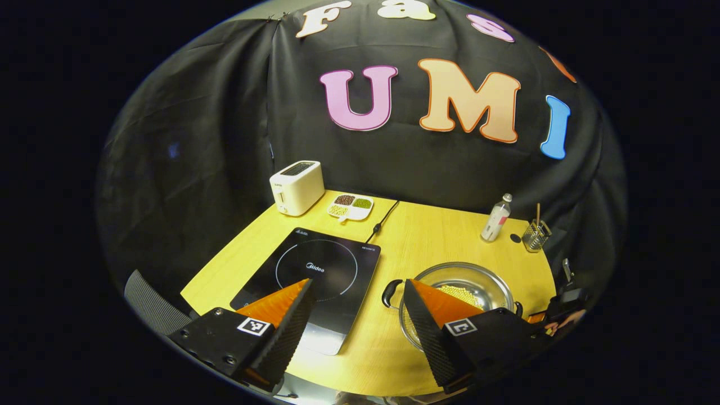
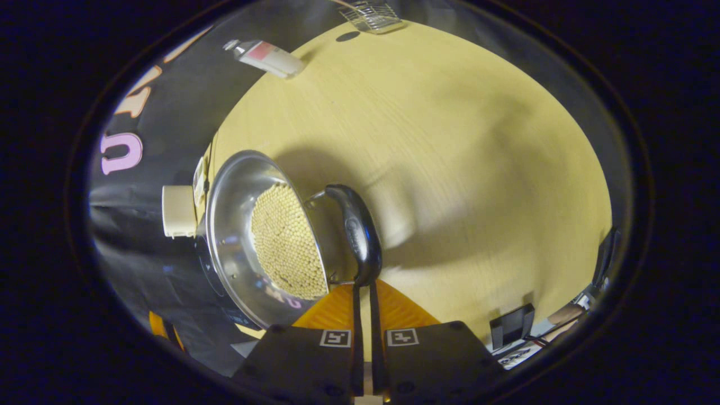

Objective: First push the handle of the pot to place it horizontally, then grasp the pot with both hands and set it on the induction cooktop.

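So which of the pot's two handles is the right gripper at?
The right gripper, nearly closed, is at the pot's handle on the side away from the induction cooktop. The other handle faces the cooktop, untouched.

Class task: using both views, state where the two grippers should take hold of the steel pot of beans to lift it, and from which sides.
Grip the pot by its two black loop handles, one gripper from each side. They project from opposite rim points, and the round, smooth wall probably offers no firm pinch. The right gripper already meets its handle.
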A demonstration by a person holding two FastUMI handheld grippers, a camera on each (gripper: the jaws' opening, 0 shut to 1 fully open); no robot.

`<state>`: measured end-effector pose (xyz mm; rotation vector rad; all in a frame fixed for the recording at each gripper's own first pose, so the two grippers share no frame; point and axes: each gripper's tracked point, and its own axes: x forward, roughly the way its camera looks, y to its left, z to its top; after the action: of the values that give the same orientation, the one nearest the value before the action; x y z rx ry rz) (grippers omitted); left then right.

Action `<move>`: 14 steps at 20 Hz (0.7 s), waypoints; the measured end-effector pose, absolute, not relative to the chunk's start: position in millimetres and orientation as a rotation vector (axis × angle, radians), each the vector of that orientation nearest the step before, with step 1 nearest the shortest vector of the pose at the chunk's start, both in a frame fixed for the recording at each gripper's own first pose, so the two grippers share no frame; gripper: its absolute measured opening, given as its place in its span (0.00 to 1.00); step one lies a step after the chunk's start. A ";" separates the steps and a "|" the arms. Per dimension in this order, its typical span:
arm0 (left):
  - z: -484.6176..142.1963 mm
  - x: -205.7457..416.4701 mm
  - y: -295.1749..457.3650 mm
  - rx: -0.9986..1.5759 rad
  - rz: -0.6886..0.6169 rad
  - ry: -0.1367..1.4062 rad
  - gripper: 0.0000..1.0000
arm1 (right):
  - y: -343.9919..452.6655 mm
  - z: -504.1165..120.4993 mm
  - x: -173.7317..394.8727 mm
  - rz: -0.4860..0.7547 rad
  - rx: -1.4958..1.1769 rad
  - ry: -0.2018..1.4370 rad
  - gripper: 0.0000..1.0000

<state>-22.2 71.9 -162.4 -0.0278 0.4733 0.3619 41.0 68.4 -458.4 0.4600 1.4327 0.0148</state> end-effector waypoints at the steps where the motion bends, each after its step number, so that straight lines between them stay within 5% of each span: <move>1: -166.4 -23.0 71.4 -0.029 0.366 0.481 0.97 | 67.6 -458.7 47.0 0.010 0.474 1.420 0.08; 14: -216.8 -23.0 60.5 -0.074 0.367 0.593 0.97 | 63.0 -450.2 67.5 0.003 0.559 1.367 0.08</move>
<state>-23.0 60.5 -216.8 -0.0743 0.5928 0.3668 67.5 63.0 -450.2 0.5594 1.3671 0.0033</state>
